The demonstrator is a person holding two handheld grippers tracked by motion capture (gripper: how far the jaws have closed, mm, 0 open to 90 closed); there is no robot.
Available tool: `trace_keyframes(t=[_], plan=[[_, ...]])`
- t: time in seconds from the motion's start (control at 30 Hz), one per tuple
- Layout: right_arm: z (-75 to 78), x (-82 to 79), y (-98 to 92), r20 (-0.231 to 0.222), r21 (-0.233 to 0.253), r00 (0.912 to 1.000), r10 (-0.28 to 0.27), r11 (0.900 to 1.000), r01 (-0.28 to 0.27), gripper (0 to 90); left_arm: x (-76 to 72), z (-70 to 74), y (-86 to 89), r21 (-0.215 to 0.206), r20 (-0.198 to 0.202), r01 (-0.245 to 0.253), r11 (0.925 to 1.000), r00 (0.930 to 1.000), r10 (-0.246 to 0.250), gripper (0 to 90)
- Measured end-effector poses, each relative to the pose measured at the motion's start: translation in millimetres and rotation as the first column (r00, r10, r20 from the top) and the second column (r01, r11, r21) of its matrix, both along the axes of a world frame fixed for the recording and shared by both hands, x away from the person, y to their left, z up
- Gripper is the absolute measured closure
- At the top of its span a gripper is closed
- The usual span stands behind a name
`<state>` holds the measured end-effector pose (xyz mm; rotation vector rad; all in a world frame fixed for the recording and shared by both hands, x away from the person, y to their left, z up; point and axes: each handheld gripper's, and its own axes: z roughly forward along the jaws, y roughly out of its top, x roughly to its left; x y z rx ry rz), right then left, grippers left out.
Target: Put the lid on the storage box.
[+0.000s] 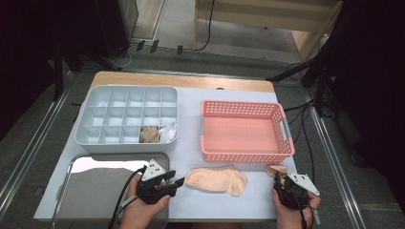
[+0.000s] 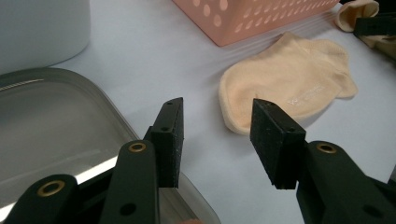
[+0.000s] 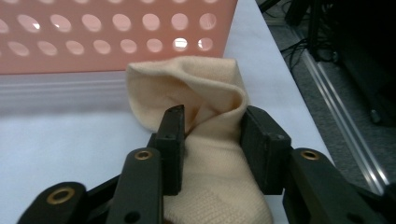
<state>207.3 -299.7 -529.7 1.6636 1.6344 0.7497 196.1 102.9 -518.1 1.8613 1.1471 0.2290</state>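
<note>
A peach sock [image 1: 217,180] lies flat on the white table top near the front edge, also visible in the left gripper view [image 2: 285,93]. My left gripper [image 1: 175,181] hovers just left of it, over the corner of a metal tray; it is open [image 2: 217,135] with nothing between its jaws. A second peach sock [image 1: 277,170] sits at the front right, below the pink basket. My right gripper [image 1: 281,179] is shut on this sock, whose fabric [image 3: 187,84] bunches up between the jaws [image 3: 210,140].
A pink perforated basket [image 1: 246,152] stands at right centre, with nothing inside it. A grey divided organizer [image 1: 95,119] at the back left holds rolled socks [image 1: 149,134] in two front compartments. A shiny metal tray [image 1: 95,191] fills the front left. The table's right edge is close to my right gripper.
</note>
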Motion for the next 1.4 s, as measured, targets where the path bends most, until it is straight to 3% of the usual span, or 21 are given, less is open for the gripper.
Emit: trace_keyframes(t=[0.1,0.17,0.33,0.63,0.8,0.93,1.0,1.03,1.4], plan=[[-0.2,0.3,-0.8,0.007,-0.023,0.9996,-0.026,0.999,0.027,79.2,-0.5,0.6,0.1,-0.001,0.002,0.001,1.0,1.0,-0.001,55.9],[-0.1,0.1,-6.1,0.019,0.007,0.9996,-0.019,1.0,0.018,81.6,-0.4,0.7,0.8,0.0,0.002,0.003,1.0,1.0,-0.003,56.2],[1.0,-4.2,-12.7,0.05,0.094,0.9987,0.013,0.995,-0.017,83.0,0.6,0.5,2.6,-0.01,0.001,0.001,0.9999,1.0,-0.001,56.3],[19.2,-24.7,10.6,0.106,0.122,0.9884,0.108,0.985,-0.121,83.0,-0.2,0.7,2.6,-0.007,0.002,-0.003,1.0,1.0,0.003,56.3],[26.8,-34.6,29.7,0.13,0.14,0.9773,0.167,0.973,-0.185,83.0,-1.1,1.1,2.5,-0.013,0.01,0.005,0.9999,0.9999,-0.005,56.3],[31.0,-40.0,51.1,0.144,0.138,0.9612,0.236,0.957,-0.255,83.0,-2.1,1.6,1.8,-0.019,0.013,0.013,0.9997,0.9998,-0.013,56.1],[34.4,-43.6,68.0,0.159,0.14,0.9448,0.286,0.941,-0.309,83.0,-2.6,1.4,0.9,-0.032,0.009,0.024,0.9992,0.9997,-0.023,55.9],[34.4,-43.6,68.0,0.159,0.14,0.9448,0.286,0.941,-0.309,83.0,-2.8,1.4,0.4,-0.033,0.012,0.028,0.9991,0.9996,-0.027,55.9],[33.6,-49.5,109.9,0.158,0.184,0.8928,0.422,0.876,-0.446,82.9,-8.5,1.2,-8.5,-0.046,0.045,0.105,0.9934,0.9937,-0.103,55.0]])
